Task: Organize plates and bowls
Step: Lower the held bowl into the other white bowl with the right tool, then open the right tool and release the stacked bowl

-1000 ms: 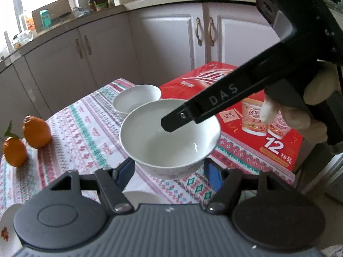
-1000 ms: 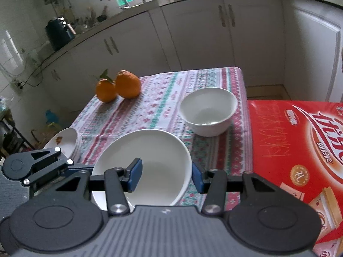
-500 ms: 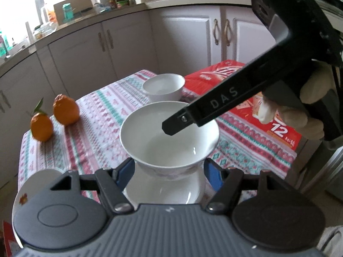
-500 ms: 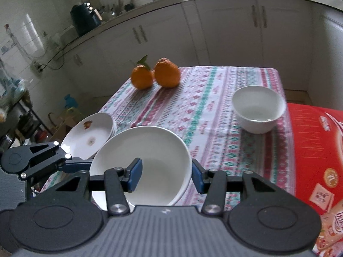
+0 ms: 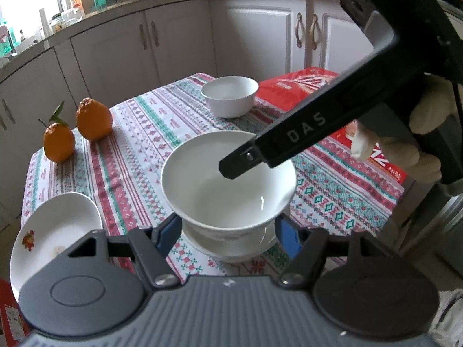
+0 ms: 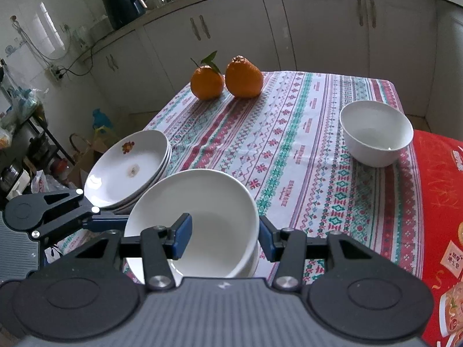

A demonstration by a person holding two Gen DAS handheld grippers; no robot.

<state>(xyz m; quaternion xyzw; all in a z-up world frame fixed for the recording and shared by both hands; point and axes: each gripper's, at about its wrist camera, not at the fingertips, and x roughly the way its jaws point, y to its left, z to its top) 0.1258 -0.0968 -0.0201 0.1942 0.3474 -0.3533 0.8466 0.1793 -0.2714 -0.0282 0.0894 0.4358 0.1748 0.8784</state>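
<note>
A white bowl [image 5: 202,196] hangs over the patterned table, held by both grippers. My left gripper [image 5: 228,227] is shut on its lower wall, one blue pad on each side. My right gripper [image 6: 224,240] is shut on the bowl [image 6: 208,202], with one pad inside it and the other outside the rim. In the left wrist view that inner finger [image 5: 260,150] reaches in from the right. A white plate [image 5: 231,253] shows right under the bowl, and I cannot tell what bears it. Stacked white plates [image 6: 127,167] lie at the table's near left corner. A smaller white bowl [image 6: 376,133] stands at the far right.
Two oranges [image 6: 225,79] sit at the table's far edge. A red carton [image 6: 439,188] lies along the table's right side. A gloved hand [image 5: 405,150] holds the right gripper. Grey cabinets [image 6: 318,29] run behind the table, and cluttered shelves [image 6: 26,133] stand at the left.
Both grippers have carried the bowl across the table toward the stacked plates. The stack has come into view, and the small bowl and red carton have dropped back. Neither grip has changed.
</note>
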